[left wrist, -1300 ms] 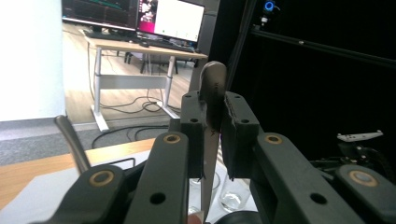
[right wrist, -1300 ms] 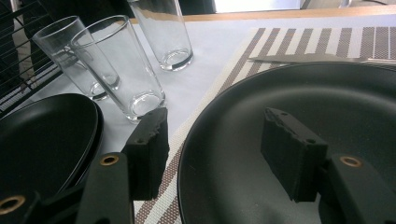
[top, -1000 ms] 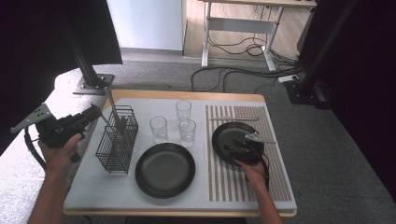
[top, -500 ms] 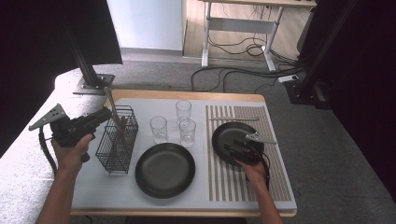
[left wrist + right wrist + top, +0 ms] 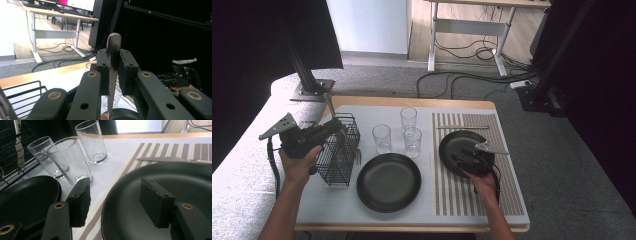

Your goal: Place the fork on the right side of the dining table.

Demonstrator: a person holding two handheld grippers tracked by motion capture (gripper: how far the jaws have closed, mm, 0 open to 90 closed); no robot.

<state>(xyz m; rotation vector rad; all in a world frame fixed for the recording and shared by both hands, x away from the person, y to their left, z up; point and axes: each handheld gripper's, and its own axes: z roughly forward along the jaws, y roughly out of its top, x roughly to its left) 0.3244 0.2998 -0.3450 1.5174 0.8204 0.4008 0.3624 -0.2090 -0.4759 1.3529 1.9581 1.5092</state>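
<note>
Cutlery handle stands pinched upright between the pads of the left gripper — held over the wire basket at the table's left. Rightward sit a black plate and three glasses. Farther right, the right gripper hovers with jaws spread and empty — one pad over a second black plate on the striped mat.

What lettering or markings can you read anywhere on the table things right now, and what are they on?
Nothing can be read for certain.
Utensil handle clamped in the left tongs: a faint stamped line of small letters runs along it, too small and blurred to read.
Glasses, black plates, wire basket, striped mat: no words, labels or numbers on them.
</note>
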